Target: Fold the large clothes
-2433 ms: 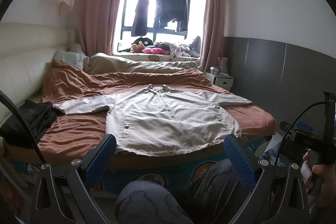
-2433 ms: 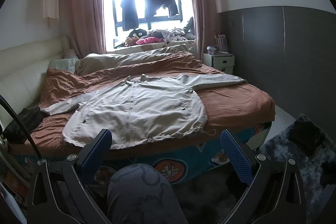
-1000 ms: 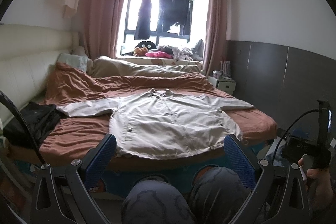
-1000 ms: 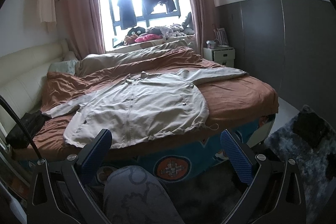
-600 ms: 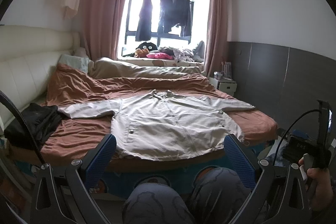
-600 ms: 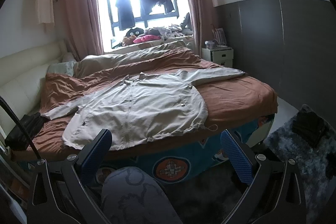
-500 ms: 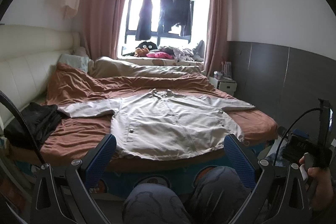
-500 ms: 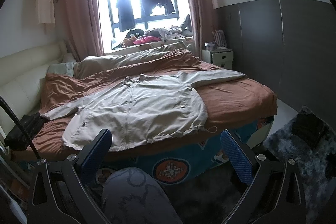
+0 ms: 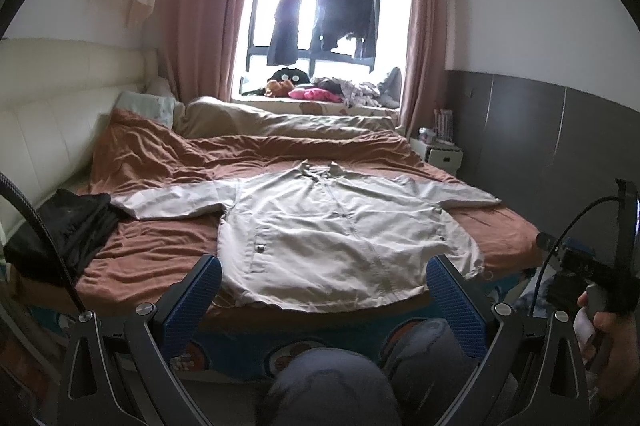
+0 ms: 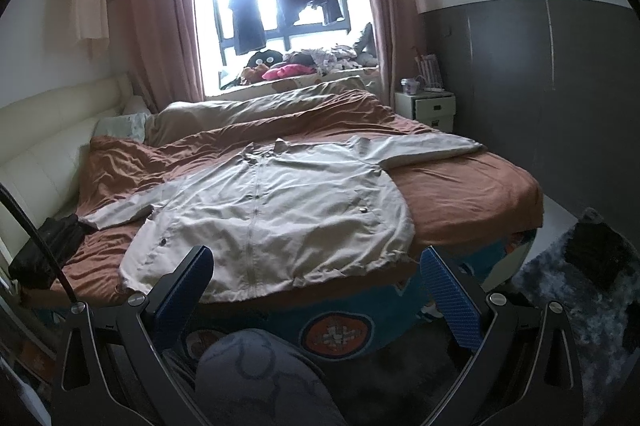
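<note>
Two open tongs point(image 9: 324, 296) point(image 10: 316, 284), beige jacket point(image 9: 340, 230), no legible writing

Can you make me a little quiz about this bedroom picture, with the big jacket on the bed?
1. True or false: the jacket lies spread flat on the bed with both sleeves stretched out to the sides.
2. What is the dark thing lying near the end of one sleeve? A) a black bundle of cloth B) a red ball C) a green book
3. Fill in: the left gripper and the right gripper both stand ____, holding nothing.

Key
1. True.
2. A: it sits on the bed by the headboard side.
3. Open: each pair of blue fingers is wide apart, short of the jacket's hem.
</note>
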